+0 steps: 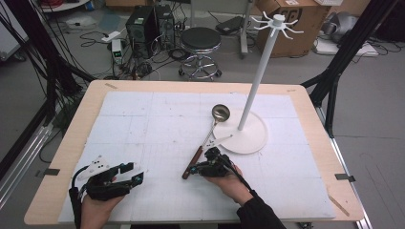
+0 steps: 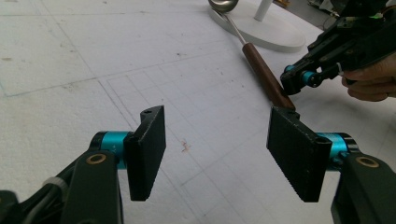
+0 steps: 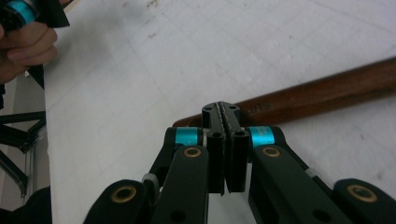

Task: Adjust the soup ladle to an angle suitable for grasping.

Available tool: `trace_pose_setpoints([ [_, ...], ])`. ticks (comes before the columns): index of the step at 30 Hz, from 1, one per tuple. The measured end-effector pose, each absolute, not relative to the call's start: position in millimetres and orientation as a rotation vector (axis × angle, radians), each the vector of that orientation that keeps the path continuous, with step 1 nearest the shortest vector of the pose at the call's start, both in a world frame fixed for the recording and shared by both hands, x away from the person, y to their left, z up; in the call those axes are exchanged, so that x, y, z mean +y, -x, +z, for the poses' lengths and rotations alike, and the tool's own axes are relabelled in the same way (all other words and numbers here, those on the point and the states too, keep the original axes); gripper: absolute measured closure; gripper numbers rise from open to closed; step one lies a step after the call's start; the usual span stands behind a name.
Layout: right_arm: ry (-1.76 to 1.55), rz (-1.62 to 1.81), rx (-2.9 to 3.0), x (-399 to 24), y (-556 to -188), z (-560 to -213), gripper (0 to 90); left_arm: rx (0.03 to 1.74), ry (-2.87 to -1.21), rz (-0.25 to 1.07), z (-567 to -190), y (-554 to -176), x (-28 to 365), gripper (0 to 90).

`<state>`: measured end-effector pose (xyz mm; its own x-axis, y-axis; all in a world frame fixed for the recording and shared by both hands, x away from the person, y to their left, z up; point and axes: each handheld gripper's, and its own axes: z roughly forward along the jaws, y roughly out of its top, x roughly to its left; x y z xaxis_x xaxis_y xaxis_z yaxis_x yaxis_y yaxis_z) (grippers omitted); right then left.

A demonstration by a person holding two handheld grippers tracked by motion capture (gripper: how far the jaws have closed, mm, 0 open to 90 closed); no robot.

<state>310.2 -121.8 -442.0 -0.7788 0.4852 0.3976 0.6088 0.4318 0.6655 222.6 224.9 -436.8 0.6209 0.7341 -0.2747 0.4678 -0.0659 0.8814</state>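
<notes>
A ladle (image 1: 206, 138) with a steel bowl and a brown wooden handle (image 2: 264, 74) lies flat on the white mat, its bowl resting against the base of a white hook stand (image 1: 258, 76). My right gripper (image 1: 193, 170) is shut with nothing between its jaws, low over the mat. Its tips (image 3: 221, 108) sit right at the butt end of the handle (image 3: 322, 93); whether they touch it I cannot tell. My left gripper (image 1: 133, 172) rests at the mat's near left, open wide and empty (image 2: 218, 114), facing the handle and the right gripper (image 2: 289, 84).
The stand's round white base (image 1: 248, 138) lies just right of the ladle, its pole rising to a ring of hooks. The white mat (image 1: 157, 124) covers most of the wooden table (image 1: 81, 114). A stool (image 1: 200, 43), computers and boxes stand on the floor beyond.
</notes>
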Motion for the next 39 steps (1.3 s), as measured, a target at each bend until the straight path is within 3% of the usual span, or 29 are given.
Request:
trace_pose_setpoints([
  [39,1.038,-1.321,-2.488,-60.0,-365.0,-448.4,89.2,1.023,-1.655,0.309,-437.7,-216.9,240.5,38.3],
])
